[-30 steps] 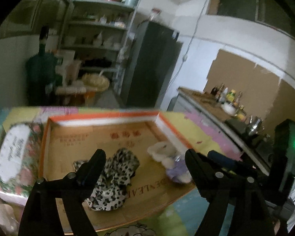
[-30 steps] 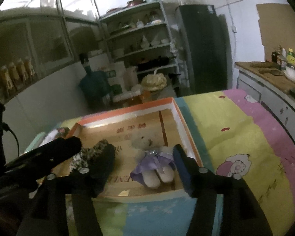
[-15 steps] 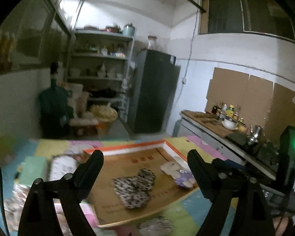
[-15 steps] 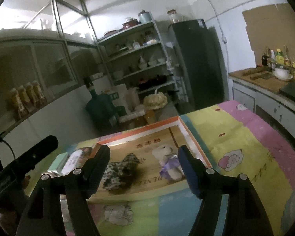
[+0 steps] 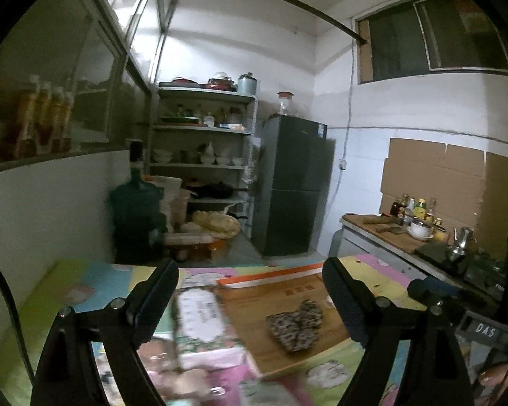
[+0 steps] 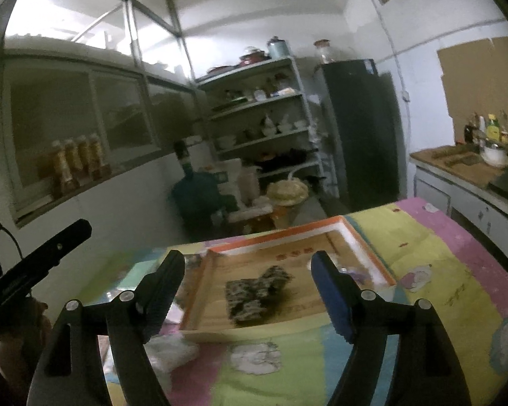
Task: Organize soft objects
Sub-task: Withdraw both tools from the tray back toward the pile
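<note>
The left tool [image 5: 250,297] stands wide with nothing between its black fingers [image 5: 154,299]; it points a little downward over the desk [image 5: 44,311], above the things and touching none. On the far right of the left wrist view, a small plate on the other device reads "DAS" [image 5: 483,330].

On the colourful cartoon-printed cover of the desk, at the left, lies a flat floral package [image 5: 203,318] with dark writing, too blurred to read. Just beside it on the right is a shallow cardboard tray [image 6: 288,235] with an orange and white rim. Its floor has red characters near the far rim and dark letters near the front edge; I cannot read either.

In the middle of the tray lies the leopard-print cloth [image 6: 255,292], flat, its long axis going diagonally from the near left to the far right corner. To its right, partly hidden behind a finger, a small plush bear with a purple bow [image 6: 354,274] lies near the right wall of the tray.

The right tool [image 6: 247,299] also points slightly downward toward the tray; its jaws are opening, already wide, and hold nothing.
</note>
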